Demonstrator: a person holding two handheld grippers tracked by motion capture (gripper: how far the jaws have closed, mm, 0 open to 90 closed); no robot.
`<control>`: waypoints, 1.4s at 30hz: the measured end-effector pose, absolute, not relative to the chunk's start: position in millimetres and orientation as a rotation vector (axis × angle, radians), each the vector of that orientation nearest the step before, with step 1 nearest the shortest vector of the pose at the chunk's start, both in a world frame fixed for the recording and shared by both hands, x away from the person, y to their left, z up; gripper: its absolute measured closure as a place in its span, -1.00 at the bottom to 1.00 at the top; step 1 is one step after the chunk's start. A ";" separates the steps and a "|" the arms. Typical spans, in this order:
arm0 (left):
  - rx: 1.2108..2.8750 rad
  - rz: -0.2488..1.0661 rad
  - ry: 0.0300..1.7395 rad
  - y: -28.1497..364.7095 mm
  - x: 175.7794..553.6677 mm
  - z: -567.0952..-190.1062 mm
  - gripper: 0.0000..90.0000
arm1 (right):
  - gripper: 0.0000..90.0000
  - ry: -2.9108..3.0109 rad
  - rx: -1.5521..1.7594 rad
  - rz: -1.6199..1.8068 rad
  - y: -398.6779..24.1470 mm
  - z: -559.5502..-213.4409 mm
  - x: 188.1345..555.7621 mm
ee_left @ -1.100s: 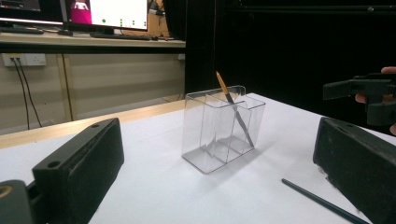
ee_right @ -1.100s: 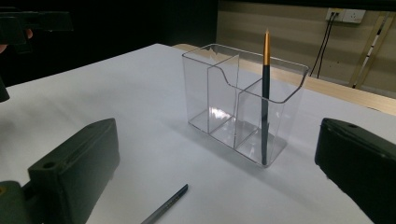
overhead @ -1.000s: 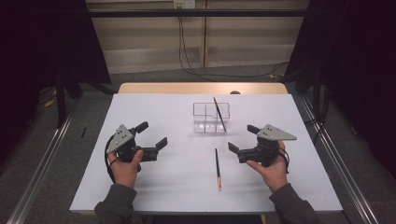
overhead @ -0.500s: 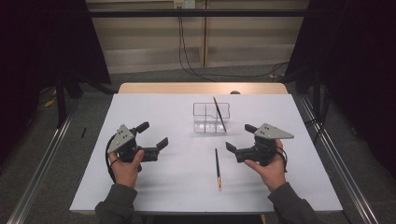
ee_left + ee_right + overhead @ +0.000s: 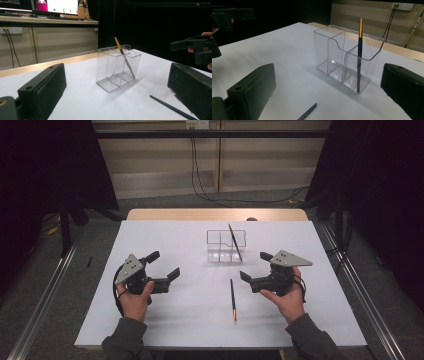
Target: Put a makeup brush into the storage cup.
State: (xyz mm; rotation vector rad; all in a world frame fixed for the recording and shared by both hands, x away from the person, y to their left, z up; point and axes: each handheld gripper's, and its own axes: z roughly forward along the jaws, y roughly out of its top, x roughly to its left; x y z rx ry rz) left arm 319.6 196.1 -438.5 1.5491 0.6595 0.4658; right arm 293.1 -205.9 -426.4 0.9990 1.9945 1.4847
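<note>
A clear three-compartment organizer [image 5: 220,246] stands mid-table. One dark pencil [image 5: 234,242] with an orange end leans in its right compartment. A second dark pencil [image 5: 233,299] lies flat on the white table, nearer the person. My left gripper [image 5: 163,264] hovers open to the left of the organizer, holding nothing. My right gripper [image 5: 254,265] is open just right of the lying pencil's far end. In the left gripper view, the organizer [image 5: 110,70] sits ahead between the black fingers [image 5: 42,92], with the lying pencil [image 5: 170,107] at lower right. The right gripper view shows the organizer [image 5: 332,52], its standing pencil [image 5: 359,55] and the lying pencil [image 5: 308,112].
The white table [image 5: 190,320] has a wooden far edge [image 5: 215,214]. Dark curtains flank both sides, and metal rails run along the floor. Cables hang down the back wall [image 5: 200,175].
My right gripper has drifted slightly left, toward the lying pencil. The left gripper and both pencils have stayed put.
</note>
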 end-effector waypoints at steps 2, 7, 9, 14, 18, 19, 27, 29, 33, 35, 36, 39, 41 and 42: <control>1.551 0.466 0.653 195.2 320.2 -438.3 -0.96 | -1.00 1.999 0.994 1.486 -205.7 -426.3 293.6; 1.545 0.451 0.664 191.9 320.5 -440.9 -0.96 | -1.00 2.003 1.004 1.487 -206.6 -426.0 292.8; 1.550 0.451 0.655 190.8 320.4 -440.6 -0.96 | -1.00 1.998 1.010 1.487 -207.4 -426.3 292.9; 1.554 0.446 0.650 188.2 320.4 -441.2 -0.96 | -1.00 1.995 1.020 1.489 -207.6 -428.5 291.1; 1.556 0.447 0.642 188.6 320.4 -440.1 -0.96 | -1.00 2.018 1.020 1.478 -207.4 -429.3 290.1; 1.550 0.442 0.642 188.3 320.4 -440.4 -0.96 | -1.00 2.020 1.020 1.472 -207.5 -428.7 289.9; 1.566 0.444 0.649 187.7 319.4 -442.7 -0.96 | -1.00 2.026 1.031 1.466 -206.0 -427.3 294.3; 1.572 0.443 0.649 187.4 319.1 -443.0 -0.96 | -1.00 2.039 1.040 1.461 -203.9 -427.5 295.1; 1.569 0.447 0.644 187.4 319.9 -442.3 -0.96 | -1.00 2.076 1.041 1.444 -198.4 -427.2 296.4; 1.582 0.455 0.640 188.1 320.1 -442.2 -0.96 | -1.00 2.089 1.043 1.426 -196.4 -427.1 297.2; 1.581 0.455 0.640 188.2 320.2 -442.2 -0.96 | -1.00 2.096 1.050 1.422 -195.5 -426.9 297.7; 1.561 0.439 0.649 187.4 320.3 -442.5 -0.96 | -1.00 2.127 1.054 1.406 -192.2 -426.7 298.7; 1.571 0.444 0.645 187.5 320.6 -442.4 -0.96 | -1.00 2.141 1.054 1.395 -190.7 -426.5 298.9; 1.558 0.438 0.651 186.1 320.7 -442.8 -0.96 | -1.00 2.148 1.055 1.388 -189.6 -426.4 299.0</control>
